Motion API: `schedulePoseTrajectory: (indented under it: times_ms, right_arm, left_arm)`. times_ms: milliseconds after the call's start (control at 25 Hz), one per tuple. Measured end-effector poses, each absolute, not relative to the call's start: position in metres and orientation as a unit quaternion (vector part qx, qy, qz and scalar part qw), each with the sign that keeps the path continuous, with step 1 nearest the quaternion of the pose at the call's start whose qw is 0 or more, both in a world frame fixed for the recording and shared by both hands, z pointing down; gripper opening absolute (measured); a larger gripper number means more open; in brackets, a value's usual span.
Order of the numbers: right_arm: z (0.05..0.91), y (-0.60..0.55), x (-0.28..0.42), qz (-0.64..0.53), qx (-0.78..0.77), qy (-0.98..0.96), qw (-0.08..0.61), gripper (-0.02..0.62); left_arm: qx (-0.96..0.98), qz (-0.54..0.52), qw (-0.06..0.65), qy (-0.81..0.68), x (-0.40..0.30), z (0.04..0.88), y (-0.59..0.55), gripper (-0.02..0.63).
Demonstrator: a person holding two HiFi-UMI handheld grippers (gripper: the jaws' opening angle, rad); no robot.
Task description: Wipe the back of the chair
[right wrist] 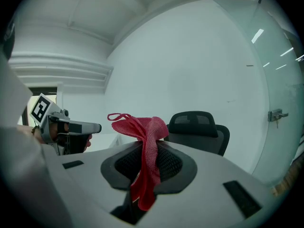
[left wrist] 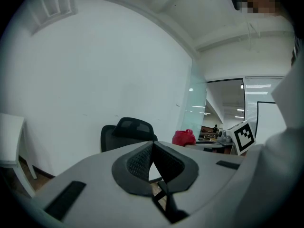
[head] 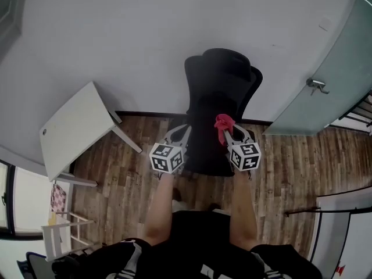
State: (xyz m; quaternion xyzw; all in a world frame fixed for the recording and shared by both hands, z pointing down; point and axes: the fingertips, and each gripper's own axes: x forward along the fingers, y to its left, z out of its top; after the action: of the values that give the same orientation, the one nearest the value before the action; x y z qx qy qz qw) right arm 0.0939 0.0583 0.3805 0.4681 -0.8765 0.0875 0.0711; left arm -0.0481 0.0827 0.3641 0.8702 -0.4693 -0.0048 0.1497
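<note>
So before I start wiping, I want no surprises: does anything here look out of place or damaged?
Nothing stands out: the black office chair stands upright by the wall, and the red cloth is clamped in the right hand-held gripper.

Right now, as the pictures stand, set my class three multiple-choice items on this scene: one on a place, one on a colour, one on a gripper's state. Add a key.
1. Seen from the person, on which side of the black mesh office chair does the white flat-topped table stand?
A. left
B. right
C. directly behind it

2. What colour is the woven cloth in the right gripper?
A. blue
B. red
C. yellow

3. How do the jaws of the left gripper stand?
A. wide apart
B. together on nothing
C. shut on a cloth

Key:
1 A, the table lies at the head view's left.
2 B, the cloth shows red in every view.
3 B, the pads meet at their tips with nothing between them.
</note>
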Motion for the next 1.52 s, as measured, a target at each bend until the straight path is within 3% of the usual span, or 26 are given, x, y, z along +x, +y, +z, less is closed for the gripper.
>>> schedulePoseTrajectory:
  times_ms: [480,1000,1520]
  right_arm:
    - [0.38,0.104,0.18,0.076,0.451,-0.887,0.07,0.083]
    - [0.372,0.117,0.222,0.06,0.441,-0.893,0.068,0.083]
    - [0.361,0.113,0.222,0.054,0.425,-0.902,0.055,0.083]
  left_arm:
    - [0.866,0.007,0.124,-0.485,0.038,0.364,0.134,0.021]
    - [0.86,0.014,0.098,-0.501,0.07,0.359,0.149,0.021]
    - [0.85,0.012,0.08,-0.521,0.065,0.345,0.149,0.021]
